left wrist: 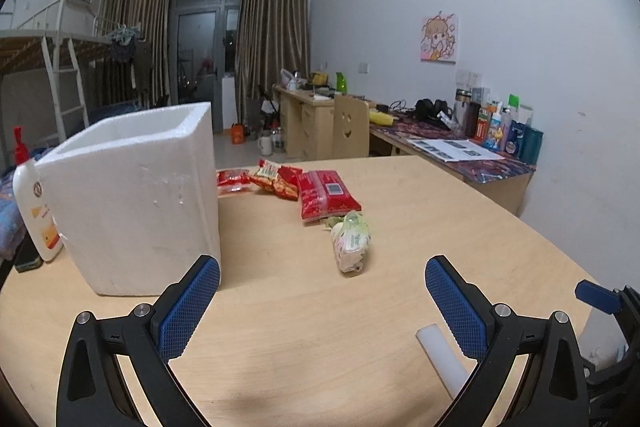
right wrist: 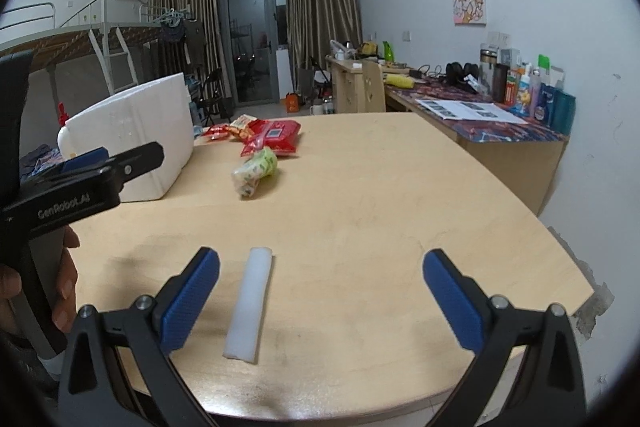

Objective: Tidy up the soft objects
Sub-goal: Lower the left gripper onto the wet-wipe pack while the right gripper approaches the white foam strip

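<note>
Pre-grasp step judged: right gripper [right wrist: 320,267] jaws spread, white foam strip [right wrist: 250,303] lower centre between them; closing needed. Left gripper [left wrist: 322,277] jaws spread, empty.

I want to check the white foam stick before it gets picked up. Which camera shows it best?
The right wrist view: the white foam stick lies whole on the table, between the open right claw's fingers. The left wrist view shows only part of it, partly hidden behind a finger.

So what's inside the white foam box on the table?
The foam box is open at the top, but both views show only its rim and a strip of inner wall. Its high sides hide the bottom, so its contents cannot be seen.
</note>
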Available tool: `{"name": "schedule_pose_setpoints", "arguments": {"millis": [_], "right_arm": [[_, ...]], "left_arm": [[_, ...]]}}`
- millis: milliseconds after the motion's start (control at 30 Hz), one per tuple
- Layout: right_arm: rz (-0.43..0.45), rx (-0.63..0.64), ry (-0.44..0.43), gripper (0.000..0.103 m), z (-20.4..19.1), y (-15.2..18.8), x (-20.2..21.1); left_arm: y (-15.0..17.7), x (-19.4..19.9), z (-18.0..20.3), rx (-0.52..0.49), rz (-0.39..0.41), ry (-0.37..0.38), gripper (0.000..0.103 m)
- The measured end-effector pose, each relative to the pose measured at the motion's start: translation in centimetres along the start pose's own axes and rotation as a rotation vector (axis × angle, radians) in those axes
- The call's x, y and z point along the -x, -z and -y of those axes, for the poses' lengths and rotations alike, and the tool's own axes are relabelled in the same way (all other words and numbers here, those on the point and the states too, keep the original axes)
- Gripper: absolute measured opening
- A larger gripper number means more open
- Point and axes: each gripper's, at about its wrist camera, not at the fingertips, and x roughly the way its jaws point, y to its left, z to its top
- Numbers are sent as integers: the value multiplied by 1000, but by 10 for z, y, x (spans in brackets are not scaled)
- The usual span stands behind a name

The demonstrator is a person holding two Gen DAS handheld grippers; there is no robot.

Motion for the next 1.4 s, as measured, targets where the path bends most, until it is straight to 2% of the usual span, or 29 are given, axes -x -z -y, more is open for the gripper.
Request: {"name": "schedule_pose_setpoints", "arguments": {"millis": [233, 700, 1033, 1267, 1400], "right_arm": [[-36, 10, -50, 103, 1, 3, -13], [-107, 63, -158, 103, -11, 1, -33], [-152, 88, -208, 102, -18, 1, -47], [-171, 109, -219, 102, -21, -1, -55], [-182, 116, -227, 102, -21, -2, -60]], "left_arm": [[-5, -25, -2, -1, -66, -5, 103], [-13, -68, 0, 35, -212, 49, 103], [-19, -101, 2, 45, -273, 67, 102], [-16, -131, 4, 61, -336, 68, 94], [-11, -146, 8, 43, -370, 77, 85]]}}
